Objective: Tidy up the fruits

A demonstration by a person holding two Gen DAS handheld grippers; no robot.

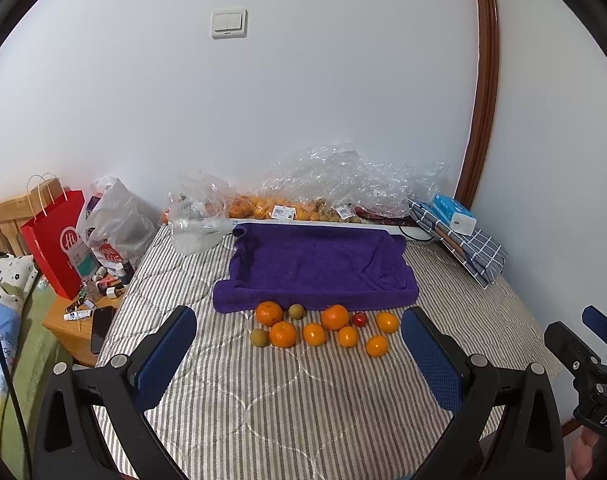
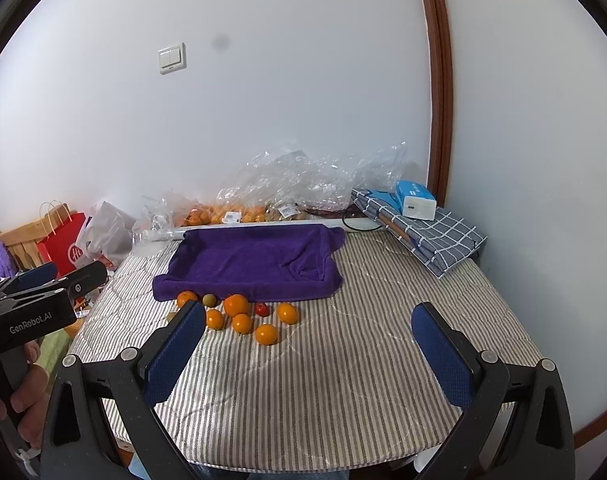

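Several oranges [image 1: 281,334] [image 2: 236,305], two small brownish-green fruits [image 1: 258,337] [image 2: 209,300] and one small red fruit [image 1: 359,319] [image 2: 262,309] lie loose on the striped cloth, just in front of a purple towel-lined tray [image 1: 315,264] [image 2: 255,260]. The tray holds nothing. My left gripper [image 1: 299,356] is open and empty, held above the cloth in front of the fruits. My right gripper [image 2: 309,352] is open and empty, to the right of the fruits. Each gripper shows at the edge of the other's view.
Clear plastic bags with more oranges [image 1: 259,204] [image 2: 223,212] lie behind the tray by the wall. A folded checked cloth with a blue box [image 1: 455,220] [image 2: 419,208] sits at the back right. A red paper bag [image 1: 59,240] and a cluttered wooden stand [image 1: 83,312] are on the left.
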